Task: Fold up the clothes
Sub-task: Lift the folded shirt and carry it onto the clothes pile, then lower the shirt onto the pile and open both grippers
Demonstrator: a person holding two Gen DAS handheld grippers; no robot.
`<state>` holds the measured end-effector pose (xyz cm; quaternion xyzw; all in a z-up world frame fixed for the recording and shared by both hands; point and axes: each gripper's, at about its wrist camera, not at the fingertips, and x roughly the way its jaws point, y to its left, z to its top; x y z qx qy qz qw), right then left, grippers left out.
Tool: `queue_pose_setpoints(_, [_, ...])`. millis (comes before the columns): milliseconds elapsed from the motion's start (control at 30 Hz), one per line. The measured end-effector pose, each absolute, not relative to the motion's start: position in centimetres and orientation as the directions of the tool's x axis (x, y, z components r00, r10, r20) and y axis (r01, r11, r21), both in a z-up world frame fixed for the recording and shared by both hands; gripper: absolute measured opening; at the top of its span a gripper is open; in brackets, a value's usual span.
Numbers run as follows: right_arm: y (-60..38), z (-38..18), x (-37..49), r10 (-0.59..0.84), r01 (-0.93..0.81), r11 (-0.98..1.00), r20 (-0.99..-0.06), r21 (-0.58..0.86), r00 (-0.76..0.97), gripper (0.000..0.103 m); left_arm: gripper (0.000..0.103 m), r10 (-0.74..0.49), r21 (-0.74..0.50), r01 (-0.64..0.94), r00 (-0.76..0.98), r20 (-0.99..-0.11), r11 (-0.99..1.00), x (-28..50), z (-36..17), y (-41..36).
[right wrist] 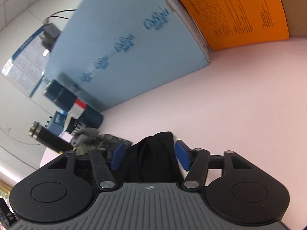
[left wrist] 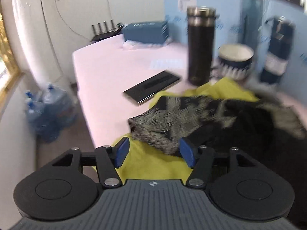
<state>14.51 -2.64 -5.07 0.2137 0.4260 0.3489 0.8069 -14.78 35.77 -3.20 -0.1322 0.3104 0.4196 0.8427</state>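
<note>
Your left gripper [left wrist: 153,152] hovers over the near edge of the pink table [left wrist: 107,71] with its blue pads [left wrist: 121,154] spread wide and nothing clamped between them; a corner of the black-and-grey patterned garment [left wrist: 172,122] lies in the gap, touching neither pad as far as the blurred view shows. That garment is bunched, not flat, its long axis running from the corner by your left gripper away to the right, and it lies on a yellow cloth [left wrist: 153,164] that shows beneath it on both the near and far sides. Beyond the garment stands a tall black flask [left wrist: 201,46], upright; a flat black case [left wrist: 151,88] lies left of the flask and a round tin [left wrist: 236,59] sits to its right. Your right gripper [right wrist: 149,158] is tilted, its pads apart too, with a fold of black fabric [right wrist: 153,157] rising between them; whether they pinch it you cannot tell from here. Past the black fabric, the table is bare pink up to a blue board [right wrist: 119,44] and an orange sheet [right wrist: 239,9].
</note>
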Motion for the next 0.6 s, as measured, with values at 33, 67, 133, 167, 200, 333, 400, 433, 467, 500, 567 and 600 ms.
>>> queue_pose_setpoints(33, [-2.9, -4.7, 13.9, 0.754, -0.394, 0.655, -0.525, 0.644, 0.395, 0.059, 0.057, 0.588, 0.009, -0.741, 0.525, -0.615, 0.671, -14.9, -2.6, 34.6])
queue_pose_setpoints(67, [-2.3, -4.9, 12.9, 0.767, -0.414, 0.641, -0.525, 0.646, 0.370, 0.060, 0.058, 0.560, 0.007, -0.692, 0.578, -0.593, 0.722, -14.6, -2.1, 33.3])
queue_pose_setpoints(133, [-0.9, -5.4, 11.0, 0.791, -0.452, 0.612, -0.523, 0.649, 0.318, 0.062, 0.059, 0.489, 0.004, -0.584, 0.675, -0.553, 0.811, -13.0, -1.6, 30.9])
queue_pose_setpoints(167, [-0.3, -5.7, 10.1, 0.801, -0.470, 0.596, -0.523, 0.651, 0.292, 0.062, 0.059, 0.431, -0.014, -0.523, 0.717, -0.547, 0.852, -11.9, -1.5, 30.1])
queue_pose_setpoints(200, [0.4, -5.9, 9.1, 0.811, -0.488, 0.579, -0.522, 0.653, 0.265, 0.062, 0.059, 0.378, -0.032, -0.471, 0.745, -0.550, 0.882, -10.6, -1.6, 29.5])
queue_pose_setpoints(333, [3.1, -6.8, 5.4, 0.841, -0.554, 0.508, -0.518, 0.659, 0.156, 0.062, 0.058, 0.315, -0.061, -0.462, 0.689, -0.653, 0.885, -4.6, -3.7, 30.5])
queue_pose_setpoints(400, [4.1, -7.9, 4.2, 0.841, -0.551, 0.499, -0.527, 0.669, 0.121, 0.062, 0.058, 0.367, -0.023, -0.536, 0.608, -0.705, 0.844, -2.1, -5.2, 32.5])
queue_pose_setpoints(433, [4.2, -8.7, 4.0, 0.831, -0.530, 0.516, -0.542, 0.673, 0.121, 0.062, 0.059, 0.395, -0.004, -0.578, 0.562, -0.727, 0.816, -1.2, -5.8, 33.8])
queue_pose_setpoints(467, [4.4, -9.4, 3.8, 0.822, -0.508, 0.533, -0.557, 0.676, 0.122, 0.062, 0.059, 0.407, 0.000, -0.612, 0.525, -0.748, 0.791, -0.8, -6.2, 35.4])
queue_pose_setpoints(500, [4.3, -9.8, 3.7, 0.827, -0.494, 0.533, -0.547, 0.687, 0.131, 0.062, 0.058, 0.413, -0.001, -0.642, 0.494, -0.765, 0.767, -0.7, -6.4, 36.7])
queue_pose_setpoints(567, [4.1, -9.9, 3.7, 0.834, -0.469, 0.531, -0.532, 0.706, 0.142, 0.062, 0.058, 0.356, -0.092, -0.650, 0.523, -0.774, 0.754, -1.6, -5.7, 38.2])
queue_pose_setpoints(600, [4.0, -9.9, 3.8, 0.834, -0.462, 0.532, -0.533, 0.710, 0.141, 0.062, 0.060, 0.318, -0.160, -0.636, 0.568, -0.759, 0.755, -2.5, -5.0, 38.5])
